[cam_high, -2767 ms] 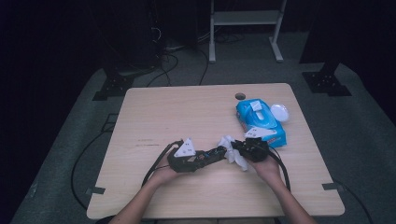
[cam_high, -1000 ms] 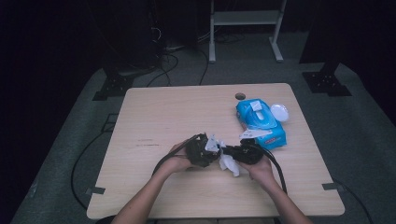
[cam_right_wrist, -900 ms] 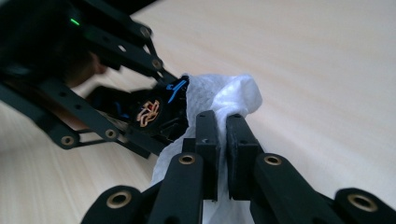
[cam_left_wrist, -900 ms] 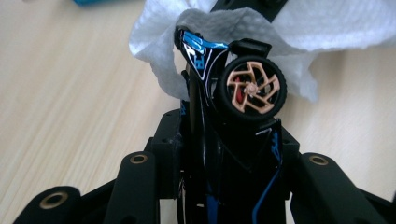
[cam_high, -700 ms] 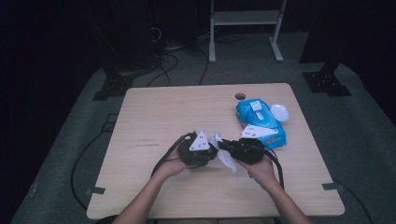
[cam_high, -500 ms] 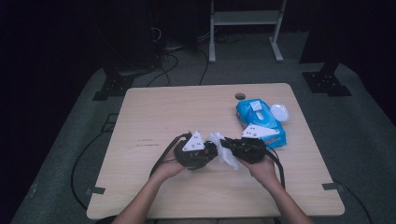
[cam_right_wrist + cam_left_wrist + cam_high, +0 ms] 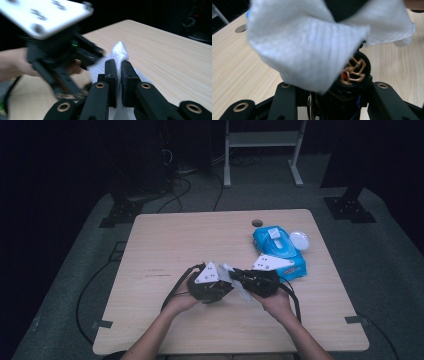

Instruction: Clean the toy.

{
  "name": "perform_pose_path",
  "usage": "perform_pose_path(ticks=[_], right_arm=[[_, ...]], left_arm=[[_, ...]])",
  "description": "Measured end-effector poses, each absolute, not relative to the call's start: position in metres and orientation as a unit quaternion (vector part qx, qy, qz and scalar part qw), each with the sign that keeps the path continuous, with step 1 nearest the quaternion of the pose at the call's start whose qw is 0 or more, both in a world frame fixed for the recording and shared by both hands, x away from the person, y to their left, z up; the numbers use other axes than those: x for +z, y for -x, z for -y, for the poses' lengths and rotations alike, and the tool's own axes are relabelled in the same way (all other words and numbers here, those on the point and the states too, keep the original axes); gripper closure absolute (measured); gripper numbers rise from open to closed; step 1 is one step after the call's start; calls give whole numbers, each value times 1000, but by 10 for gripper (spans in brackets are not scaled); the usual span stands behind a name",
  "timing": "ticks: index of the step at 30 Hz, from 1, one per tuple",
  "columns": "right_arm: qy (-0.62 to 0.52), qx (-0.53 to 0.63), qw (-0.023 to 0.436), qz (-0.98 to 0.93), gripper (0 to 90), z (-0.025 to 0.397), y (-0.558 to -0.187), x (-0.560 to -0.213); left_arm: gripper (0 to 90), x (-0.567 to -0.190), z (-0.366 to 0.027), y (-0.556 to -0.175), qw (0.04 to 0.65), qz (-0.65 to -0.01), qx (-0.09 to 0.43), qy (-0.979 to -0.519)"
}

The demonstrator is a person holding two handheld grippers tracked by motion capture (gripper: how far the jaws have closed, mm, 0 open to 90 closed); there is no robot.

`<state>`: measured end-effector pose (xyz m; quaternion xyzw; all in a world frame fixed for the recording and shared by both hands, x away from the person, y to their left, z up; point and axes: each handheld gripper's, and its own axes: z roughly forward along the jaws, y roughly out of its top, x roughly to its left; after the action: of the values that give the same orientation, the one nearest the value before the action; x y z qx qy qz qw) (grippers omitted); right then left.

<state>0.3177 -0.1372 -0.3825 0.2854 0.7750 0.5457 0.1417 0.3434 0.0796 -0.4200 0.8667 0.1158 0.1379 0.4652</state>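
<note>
You are pinching a soft white ribbed wipe (image 7: 119, 53) in clenched right tongs (image 7: 119, 65); it is draping over your left tongs (image 7: 329, 92), whose grip I cannot tell.

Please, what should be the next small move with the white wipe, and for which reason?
Probably keep the right hand-held gripper shut and rub the white wipe gently across the camera lens of the left hand-held gripper. The right jaws stand closed on the wipe, which hangs draped in front of that lens, half covering it. The two grippers face each other closely above the table.
</note>
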Motion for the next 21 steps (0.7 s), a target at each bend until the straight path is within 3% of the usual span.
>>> perform_pose_path(ticks=[6,15,21], right_arm=[[-325,520,153,-775,844,154,-330,-400],[-257,540,160,-786,845,124,-311,-379],[-321,529,165,-768,846,150,-326,-394]], left_arm=[[569,-422,-78,-345,462,-115,136,-869],[569,-422,-77,-342,464,-112,134,-869],[569,-422,-79,-344,469,-115,134,-865]])
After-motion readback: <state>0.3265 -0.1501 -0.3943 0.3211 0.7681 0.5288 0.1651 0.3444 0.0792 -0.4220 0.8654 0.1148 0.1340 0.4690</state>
